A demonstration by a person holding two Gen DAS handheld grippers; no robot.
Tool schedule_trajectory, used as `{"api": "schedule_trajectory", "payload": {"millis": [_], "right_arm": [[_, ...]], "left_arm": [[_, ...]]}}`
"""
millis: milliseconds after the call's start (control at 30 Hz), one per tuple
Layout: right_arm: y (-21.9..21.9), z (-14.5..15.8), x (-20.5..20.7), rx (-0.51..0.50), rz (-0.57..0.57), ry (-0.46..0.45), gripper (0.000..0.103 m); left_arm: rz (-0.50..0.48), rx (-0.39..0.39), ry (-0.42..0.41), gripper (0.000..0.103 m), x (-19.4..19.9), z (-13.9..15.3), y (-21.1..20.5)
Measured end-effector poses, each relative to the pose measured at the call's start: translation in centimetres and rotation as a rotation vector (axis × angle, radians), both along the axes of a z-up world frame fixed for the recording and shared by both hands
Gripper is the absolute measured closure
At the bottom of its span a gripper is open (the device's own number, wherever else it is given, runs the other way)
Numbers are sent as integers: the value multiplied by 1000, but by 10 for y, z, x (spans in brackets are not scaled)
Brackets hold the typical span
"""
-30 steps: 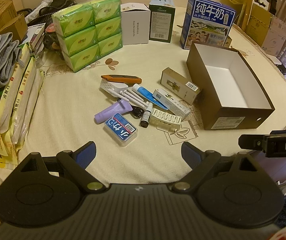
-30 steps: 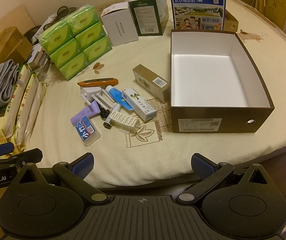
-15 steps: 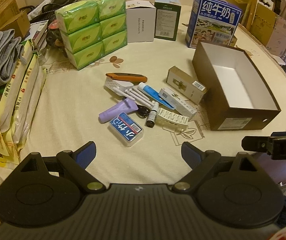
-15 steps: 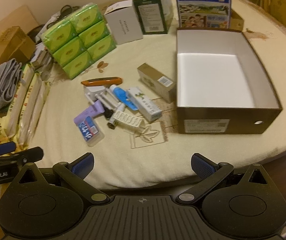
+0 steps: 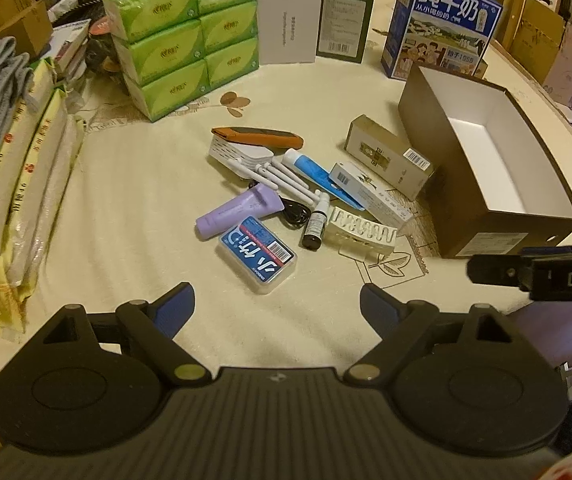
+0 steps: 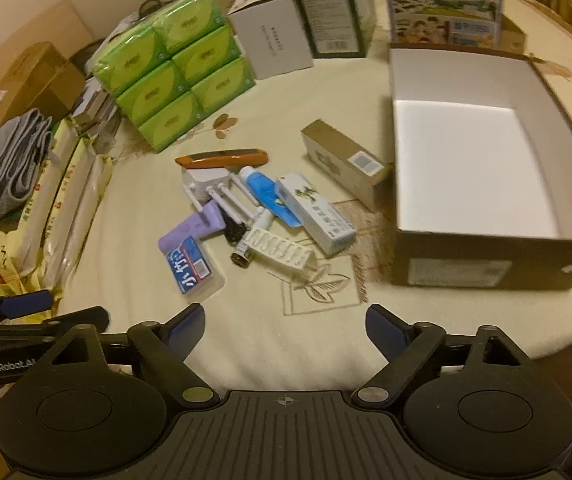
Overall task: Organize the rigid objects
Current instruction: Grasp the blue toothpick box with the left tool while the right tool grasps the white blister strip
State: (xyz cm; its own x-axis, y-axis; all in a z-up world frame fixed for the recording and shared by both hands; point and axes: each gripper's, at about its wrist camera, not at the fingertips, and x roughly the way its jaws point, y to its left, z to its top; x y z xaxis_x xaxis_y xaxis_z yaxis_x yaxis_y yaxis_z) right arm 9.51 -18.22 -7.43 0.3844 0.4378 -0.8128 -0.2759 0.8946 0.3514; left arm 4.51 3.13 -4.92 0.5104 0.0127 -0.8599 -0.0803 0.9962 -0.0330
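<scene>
Small rigid items lie heaped on the cream-clothed desk [image 5: 134, 184] beside the empty brown cardboard box [image 6: 481, 276]. Left gripper [image 5: 277, 298] gapes empty; right gripper [image 6: 285, 320] is closing on nothing. Best approach one outlying item, like the clear plastic case with a blue label [image 5: 258, 255].

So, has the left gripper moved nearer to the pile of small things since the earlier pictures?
Yes. In the left wrist view the blue-labelled case now lies closer to the left gripper than before, and the brown box looks larger, so the gripper has come forward and down.
</scene>
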Motion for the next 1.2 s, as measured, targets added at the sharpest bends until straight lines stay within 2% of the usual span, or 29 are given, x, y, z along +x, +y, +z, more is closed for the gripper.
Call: {"api": "schedule_trajectory", "payload": {"millis": [200, 333, 433, 933, 1200], "right_arm": [[20, -22, 22, -28, 94, -20, 33], [28, -39, 40, -31, 136, -34, 46], [33, -51, 54, -34, 159, -36, 51], [68, -106, 98, -153, 316, -58, 51], [78, -124, 105, -154, 312, -31, 52]], "left_arm": [[12, -19, 29, 18, 21, -24, 6], [26, -36, 40, 18, 34, -38, 10], [29, -33, 46, 18, 45, -52, 9], [115, -42, 118, 19, 95, -116, 18], [149, -24, 150, 22, 106, -138, 23]]}}
